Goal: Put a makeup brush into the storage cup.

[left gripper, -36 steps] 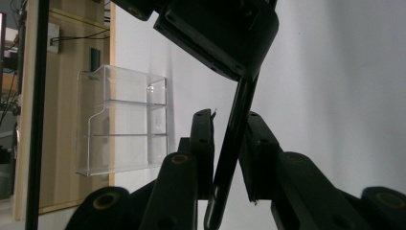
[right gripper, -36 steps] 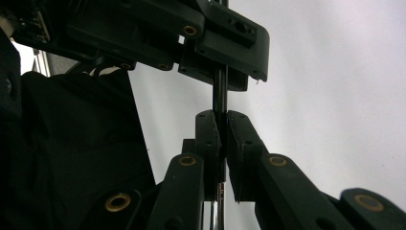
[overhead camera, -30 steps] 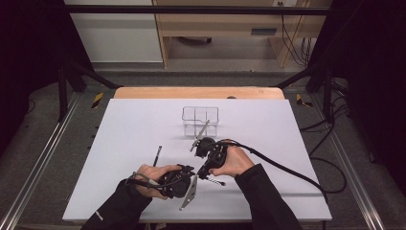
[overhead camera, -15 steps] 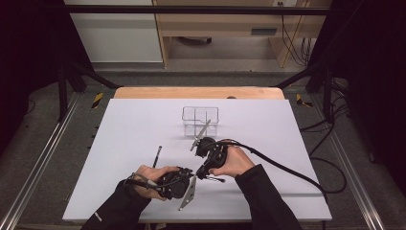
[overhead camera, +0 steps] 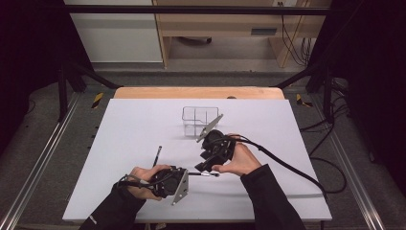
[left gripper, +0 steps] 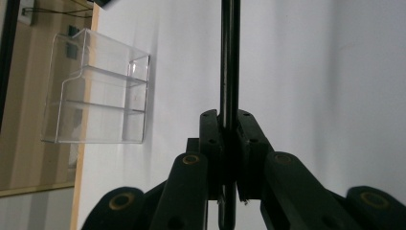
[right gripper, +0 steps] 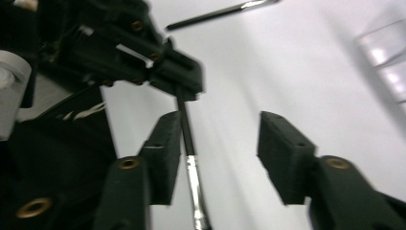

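Nearest my side of the white tabletop (overhead camera: 119, 139), my left hand-held gripper (overhead camera: 184, 176) is clenched on a thin dark rod with a silver end, probably a slim brush or pen (overhead camera: 203, 174). The left gripper view shows the rod (left gripper: 229, 62) pinched upright between the two pads. It pokes out level toward my right hand.

Just beyond it, my right hand-held gripper (overhead camera: 207, 163) has just been opening. Its jaws now stand apart with the rod (right gripper: 189, 143) between them, lying against one pad and clear of the other, so it has let go. The whole weight of the rod now rests on the left grip.

My worry is a slip. The rod is narrow and smooth-looking, held near one end, so it could swivel or slide in the pads if I swing the left hand quickly. The right pad touching the rod could also drag it askew when I pull that hand away.

A second thin rod (overhead camera: 157, 155) lies loose on the tabletop, a little past my left hand and apart from it.

Farther off, mid-tabletop, stands a clear plastic organiser box with compartments (overhead camera: 198, 117). My right hand and its cable (overhead camera: 287, 167) sit between the held rod and that box.
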